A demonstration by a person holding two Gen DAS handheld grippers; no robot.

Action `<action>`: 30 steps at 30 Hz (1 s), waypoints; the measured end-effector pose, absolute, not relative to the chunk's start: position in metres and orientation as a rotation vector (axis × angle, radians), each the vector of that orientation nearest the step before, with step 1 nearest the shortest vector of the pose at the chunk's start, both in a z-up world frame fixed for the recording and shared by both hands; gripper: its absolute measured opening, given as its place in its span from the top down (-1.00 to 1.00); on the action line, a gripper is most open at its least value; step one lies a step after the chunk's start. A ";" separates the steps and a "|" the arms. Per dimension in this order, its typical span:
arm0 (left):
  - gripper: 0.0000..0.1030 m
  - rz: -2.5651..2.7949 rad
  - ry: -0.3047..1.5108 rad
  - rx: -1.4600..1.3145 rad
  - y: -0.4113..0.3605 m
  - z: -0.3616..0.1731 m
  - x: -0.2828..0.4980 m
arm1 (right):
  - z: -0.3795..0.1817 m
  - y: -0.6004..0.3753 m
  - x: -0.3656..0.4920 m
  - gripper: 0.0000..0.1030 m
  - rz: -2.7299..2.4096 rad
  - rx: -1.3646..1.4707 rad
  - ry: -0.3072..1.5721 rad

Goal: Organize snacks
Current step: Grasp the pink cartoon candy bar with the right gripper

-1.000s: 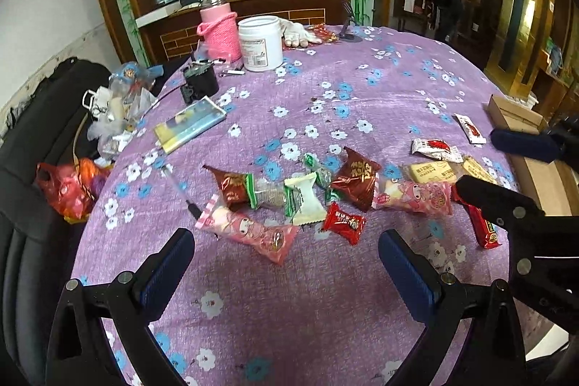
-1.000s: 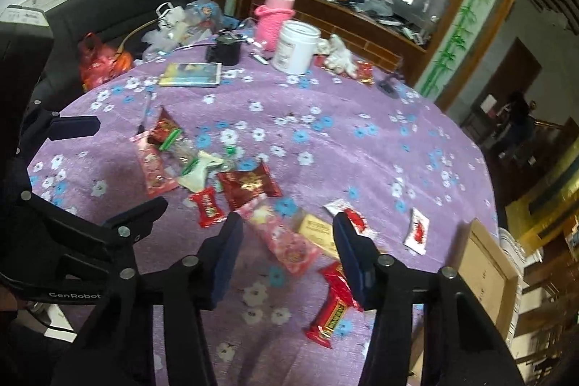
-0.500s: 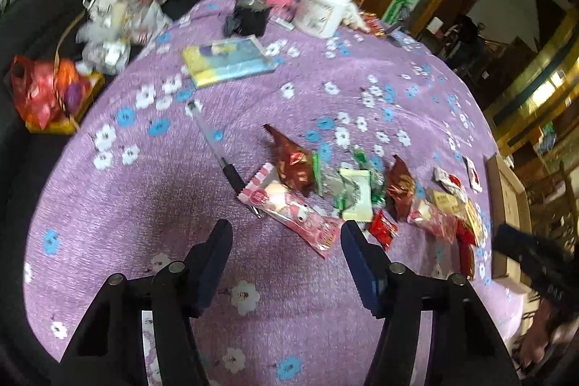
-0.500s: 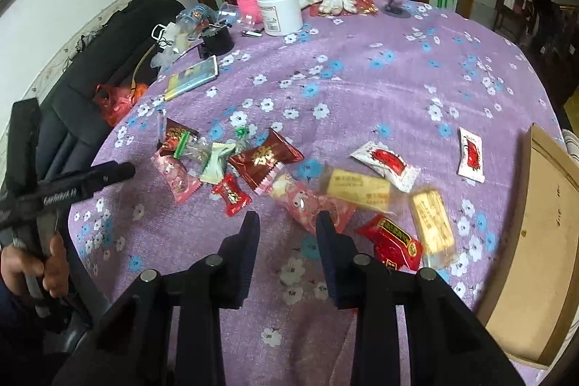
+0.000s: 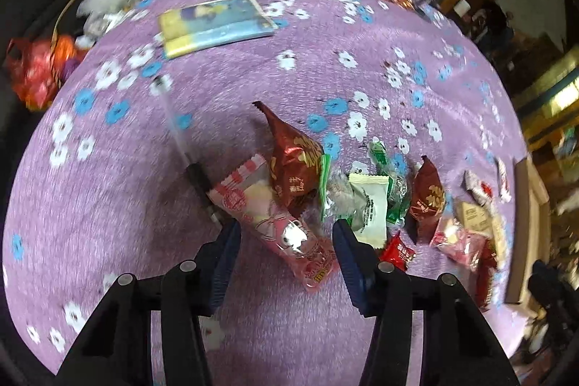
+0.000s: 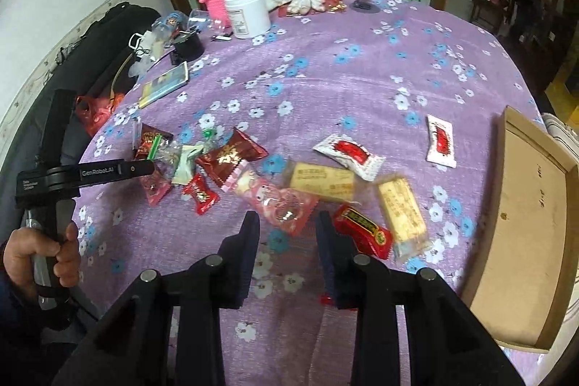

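Several wrapped snacks lie scattered on the purple flowered tablecloth (image 5: 325,67). My left gripper (image 5: 286,237) is open, its jaws on either side of a long pink snack packet (image 5: 275,223); a dark red packet (image 5: 293,161) lies just beyond. My right gripper (image 6: 286,227) is open just above another pink packet (image 6: 278,201), with a red bar (image 6: 362,230) at its right finger and yellow bars (image 6: 400,208) beyond. The left gripper also shows in the right wrist view (image 6: 108,169), over the left snack cluster.
A shallow cardboard box (image 6: 524,223) sits at the table's right edge. At the back stand a white jar (image 6: 248,11), a pink-sleeved bottle (image 6: 215,0), a black cup (image 6: 188,46) and a booklet (image 6: 166,85). A pen (image 5: 181,147) lies left of the snacks.
My left gripper moved in close over the pink packet, which now lies between its jaws. My right gripper moved closer to the other pink packet and opened slightly wider.
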State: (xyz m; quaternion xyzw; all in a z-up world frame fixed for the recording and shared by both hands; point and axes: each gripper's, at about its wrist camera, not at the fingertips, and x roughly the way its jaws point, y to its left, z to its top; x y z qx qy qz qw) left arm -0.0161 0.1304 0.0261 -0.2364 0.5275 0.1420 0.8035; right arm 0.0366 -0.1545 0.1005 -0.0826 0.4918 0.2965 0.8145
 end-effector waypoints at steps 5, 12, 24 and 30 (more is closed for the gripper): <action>0.27 0.229 1.130 -0.356 0.106 0.024 0.004 | 0.095 -0.170 0.047 0.39 0.590 -0.136 1.077; 0.30 0.170 1.156 -0.237 0.081 0.015 0.016 | 0.080 -0.163 0.057 0.39 0.693 -0.159 1.128; 0.50 0.163 1.137 -0.238 0.094 0.014 0.029 | 0.047 -0.088 0.071 0.38 0.897 -0.495 1.119; 0.51 0.136 1.128 -0.249 0.092 0.014 0.014 | 0.031 -0.077 0.069 0.42 0.892 -0.530 1.142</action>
